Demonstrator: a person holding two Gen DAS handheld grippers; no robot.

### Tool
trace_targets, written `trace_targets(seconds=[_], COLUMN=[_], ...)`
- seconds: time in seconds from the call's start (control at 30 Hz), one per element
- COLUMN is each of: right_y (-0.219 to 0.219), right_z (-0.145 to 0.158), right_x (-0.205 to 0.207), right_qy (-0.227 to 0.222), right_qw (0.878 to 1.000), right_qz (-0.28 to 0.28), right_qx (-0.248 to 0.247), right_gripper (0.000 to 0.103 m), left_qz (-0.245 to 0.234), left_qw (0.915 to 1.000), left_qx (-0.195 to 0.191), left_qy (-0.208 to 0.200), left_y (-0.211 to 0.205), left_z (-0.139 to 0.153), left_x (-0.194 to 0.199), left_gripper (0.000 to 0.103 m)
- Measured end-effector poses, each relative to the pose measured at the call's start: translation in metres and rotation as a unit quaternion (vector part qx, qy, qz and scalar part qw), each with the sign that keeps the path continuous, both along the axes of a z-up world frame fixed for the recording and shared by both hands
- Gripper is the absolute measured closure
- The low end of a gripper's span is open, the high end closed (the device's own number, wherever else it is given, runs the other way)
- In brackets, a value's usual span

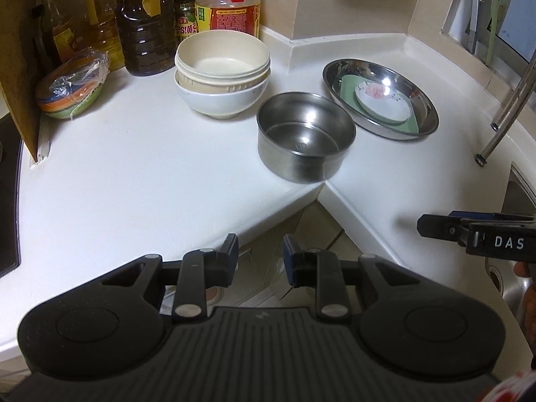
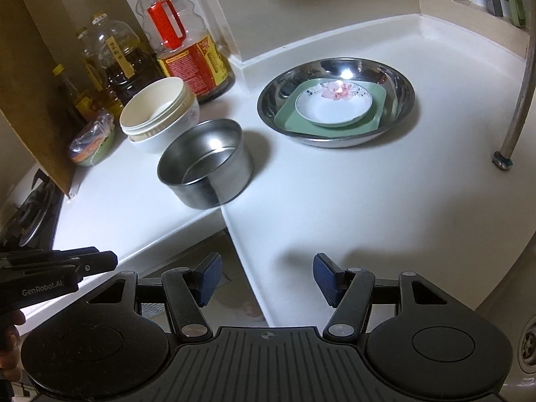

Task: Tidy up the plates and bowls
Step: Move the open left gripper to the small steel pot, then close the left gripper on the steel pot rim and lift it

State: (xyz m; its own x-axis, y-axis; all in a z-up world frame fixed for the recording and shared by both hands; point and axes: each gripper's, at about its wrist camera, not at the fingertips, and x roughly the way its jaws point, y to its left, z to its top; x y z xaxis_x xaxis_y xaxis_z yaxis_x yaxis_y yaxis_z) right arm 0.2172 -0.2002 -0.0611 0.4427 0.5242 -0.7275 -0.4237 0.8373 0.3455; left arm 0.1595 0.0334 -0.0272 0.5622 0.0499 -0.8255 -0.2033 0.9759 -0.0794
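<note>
The left gripper [image 1: 260, 247] hangs with its jaws a little apart and nothing between them; the right gripper [image 2: 267, 269] has its jaws wider apart, also empty. Both hover off the counter's [image 1: 134, 174] front edge, near the steel pot [image 1: 305, 135]. Left of that pot sit the stacked bowls [image 1: 222, 73]; right of it lies the steel basin [image 1: 380, 98], holding a green plate [image 2: 330, 109] and a white saucer [image 2: 333, 106].

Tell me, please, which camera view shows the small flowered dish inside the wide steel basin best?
The right wrist view: there the flowered dish sits near centre, seen whole on the green plate. The left wrist view shows the dish smaller, foreshortened, toward the right edge, with glare.
</note>
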Motion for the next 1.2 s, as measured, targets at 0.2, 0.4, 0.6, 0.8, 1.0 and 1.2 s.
trace_targets(seconds=[0.2,0.4,0.6,0.8,1.0,1.2], right_y=[0.006,0.020,0.039,0.057,0.074,0.087], right_z=[0.002,0.004,0.003,0.002,-0.003,-0.011], right_x=[0.013,0.031,0.052,0.068,0.081,0.093], right_qy=[-0.012,-0.022,-0.031,-0.042,-0.043,-0.039], right_qw=[1.000,0.999,0.999,0.999,0.999,0.999], right_qz=[-0.016,-0.024,-0.030,-0.031,-0.027,-0.024], right_qx=[0.001,0.006,0.009,0.009,0.001,-0.005], right_gripper=[0.042,0.042,0.042,0.043,0.043,0.051], left_qz=[-0.007,-0.011,-0.023,-0.034,-0.043,-0.039], left_qw=[0.9998,0.9992,0.9985,0.9981,0.9977,0.9984], left_qx=[-0.006,-0.002,-0.008,-0.019,-0.022,-0.023], left_qy=[-0.019,-0.037,-0.049,-0.049,-0.046,-0.034], left_y=[0.010,0.021,0.026,0.029,0.031,0.035], left_z=[0.004,0.006,0.004,-0.004,-0.013,-0.024], left_x=[0.018,0.043,0.068,0.090,0.108,0.124], left_gripper=[0.074,0.072,0.070,0.070,0.070,0.071])
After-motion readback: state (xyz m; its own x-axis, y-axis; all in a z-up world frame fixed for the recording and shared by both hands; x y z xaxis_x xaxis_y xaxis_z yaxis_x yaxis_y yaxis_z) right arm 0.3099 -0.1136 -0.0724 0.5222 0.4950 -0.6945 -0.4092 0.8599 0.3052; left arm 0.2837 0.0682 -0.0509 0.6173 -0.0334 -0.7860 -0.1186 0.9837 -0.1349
